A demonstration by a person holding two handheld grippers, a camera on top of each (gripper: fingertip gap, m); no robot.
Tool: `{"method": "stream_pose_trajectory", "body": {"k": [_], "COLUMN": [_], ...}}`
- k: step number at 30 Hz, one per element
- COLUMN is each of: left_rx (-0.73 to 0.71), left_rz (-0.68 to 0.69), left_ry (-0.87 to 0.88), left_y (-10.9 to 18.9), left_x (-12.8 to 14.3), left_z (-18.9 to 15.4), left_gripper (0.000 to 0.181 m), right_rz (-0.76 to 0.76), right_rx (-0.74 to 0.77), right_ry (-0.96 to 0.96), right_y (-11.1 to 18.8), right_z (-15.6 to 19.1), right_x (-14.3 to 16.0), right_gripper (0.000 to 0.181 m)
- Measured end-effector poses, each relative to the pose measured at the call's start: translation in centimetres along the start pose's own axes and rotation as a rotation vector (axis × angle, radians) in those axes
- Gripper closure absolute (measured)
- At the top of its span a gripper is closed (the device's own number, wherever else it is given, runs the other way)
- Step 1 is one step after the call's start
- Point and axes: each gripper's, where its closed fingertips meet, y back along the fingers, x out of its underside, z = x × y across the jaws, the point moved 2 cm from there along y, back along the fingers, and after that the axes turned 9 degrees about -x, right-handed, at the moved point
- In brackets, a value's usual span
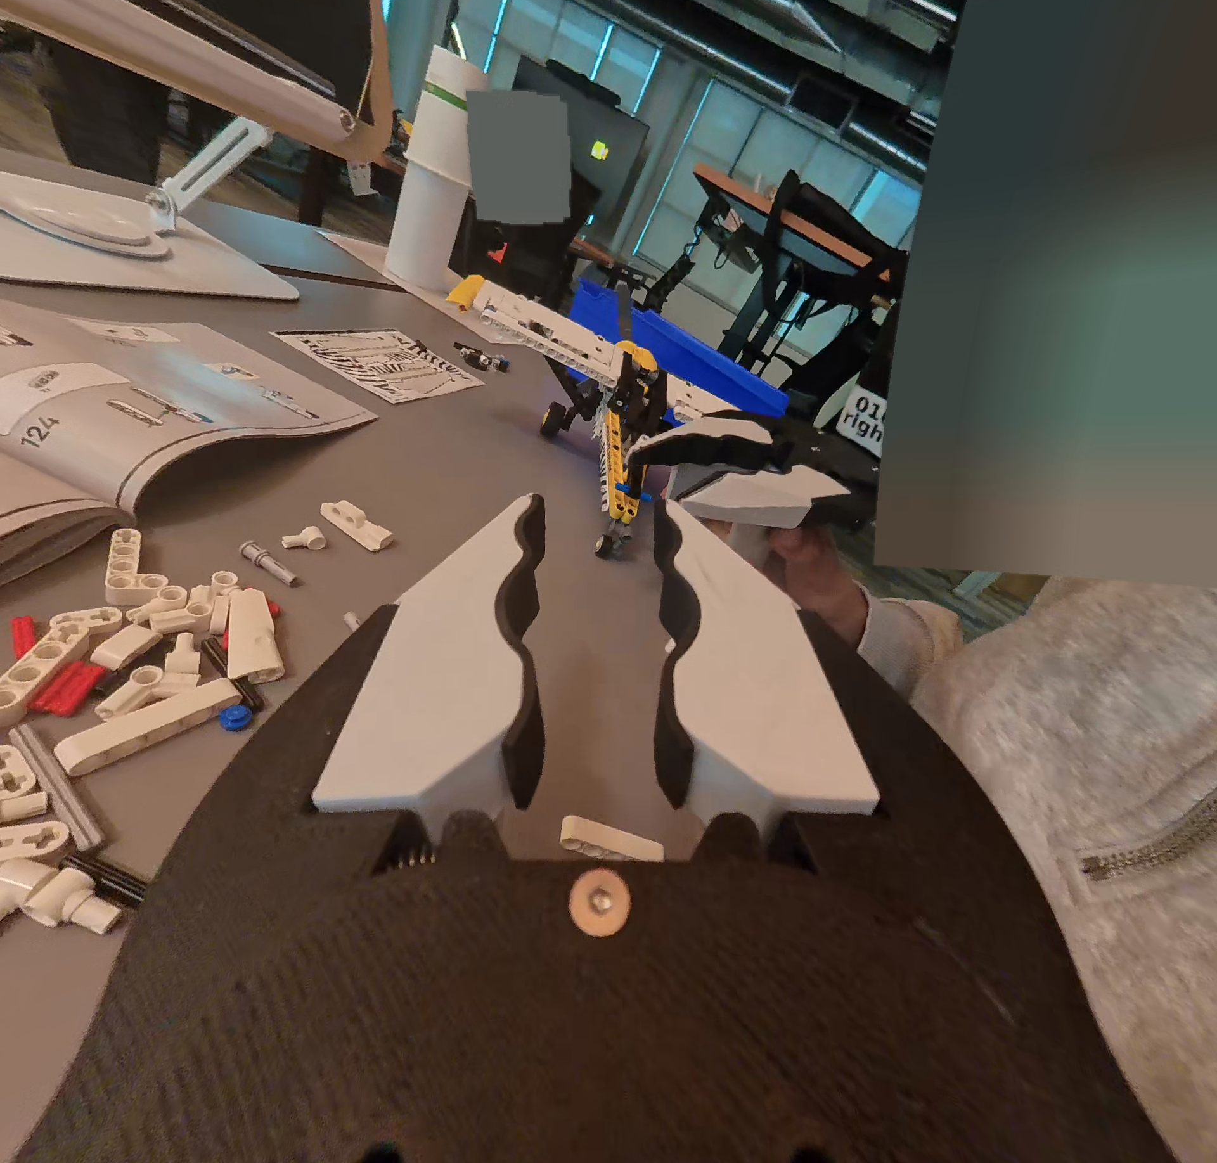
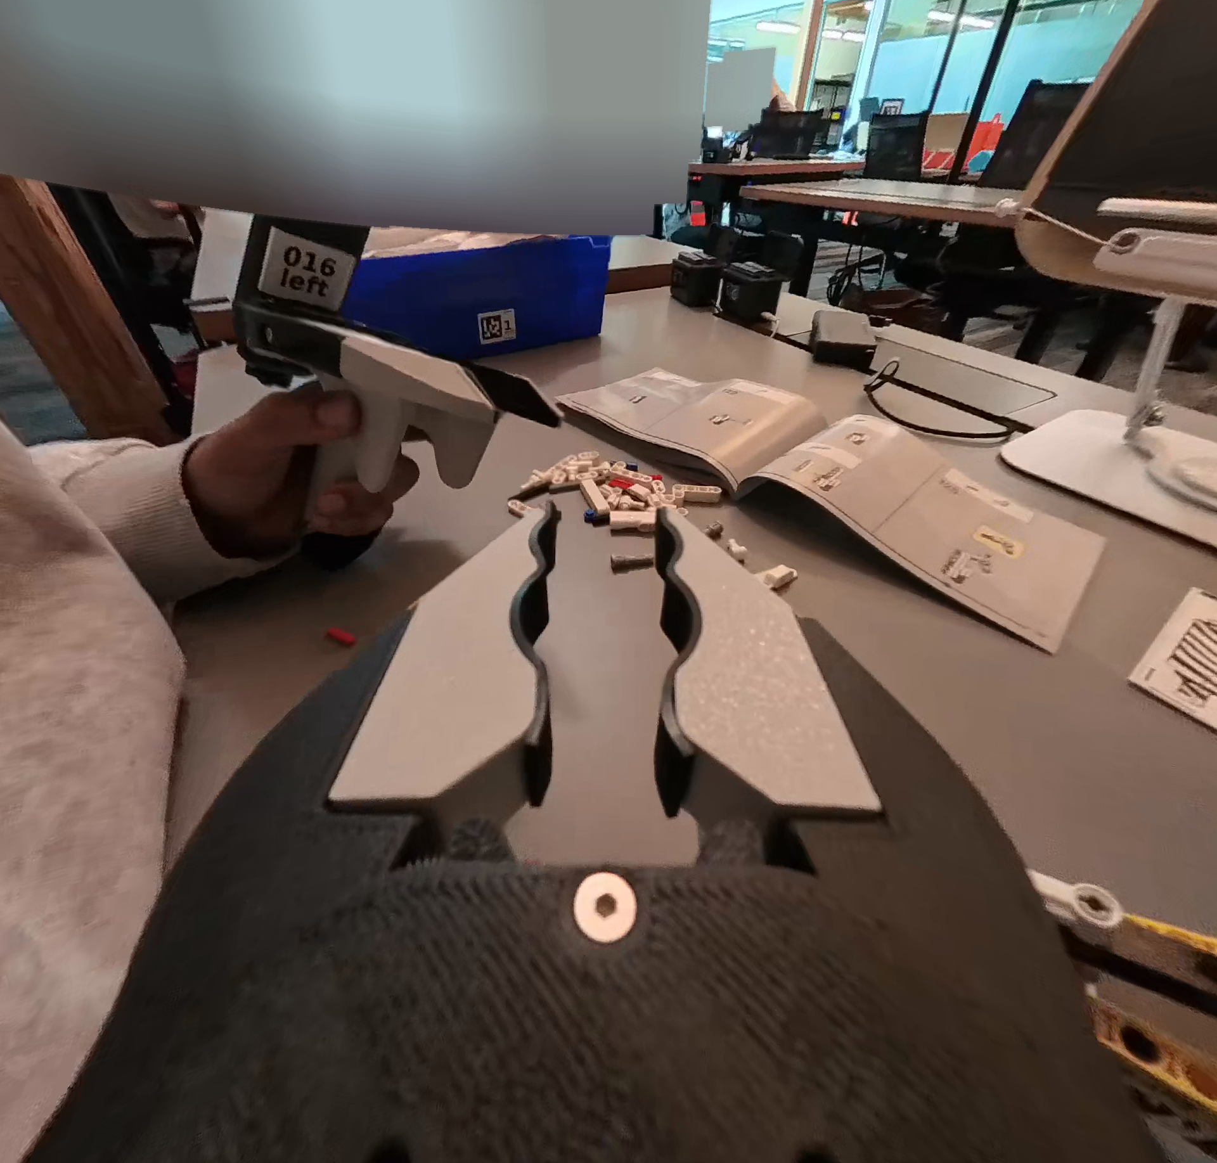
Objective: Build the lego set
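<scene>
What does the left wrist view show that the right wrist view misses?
Only the left wrist view shows the whole yellow-and-white lego model standing on the table and the white paper cups. Only the right wrist view shows the stray red pin and black boxes at the far table edge. Both show the loose parts pile, the open instruction booklet, the blue bin, and both grippers, left gripper and right gripper, open and empty.

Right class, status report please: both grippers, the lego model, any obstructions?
Left gripper open, empty. Right gripper open, empty. Lego plane model half-built, untouched. Loose pieces heaped by manual; nothing blocking.
</scene>
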Motion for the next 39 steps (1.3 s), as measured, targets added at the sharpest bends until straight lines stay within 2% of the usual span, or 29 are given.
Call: {"method": "stream_pose_trajectory", "body": {"k": [7, 16, 34, 39], "left_rx": [0.038, 0.061, 0.125, 0.127], "left_rz": [-0.043, -0.025, -0.035, -0.039], "left_ry": [0.101, 0.149, 0.253, 0.264], "left_y": [0.4, 0.2, 0.3, 0.4], "left_x": [-0.7, -0.4, -0.5, -0.5], "left_z": [0.4, 0.5, 0.4, 0.5], "left_gripper": [0.149, 0.148, 0.148, 0.147], "right_rz": [-0.075, -0.037, -0.005, -0.067], "right_rx": [-0.005, -0.044, -0.016, -0.035], "right_ry": [-0.076, -0.042, -0.061, -0.118], "right_y": [-0.1, -2.1, -2.1, -1.7], "right_z": [-0.9, -0.7, -1.5, -1.8], "right_x": [-0.8, -0.8, 0.2, -0.4], "right_gripper": [0.154, 0.156, 0.158, 0.158]}}
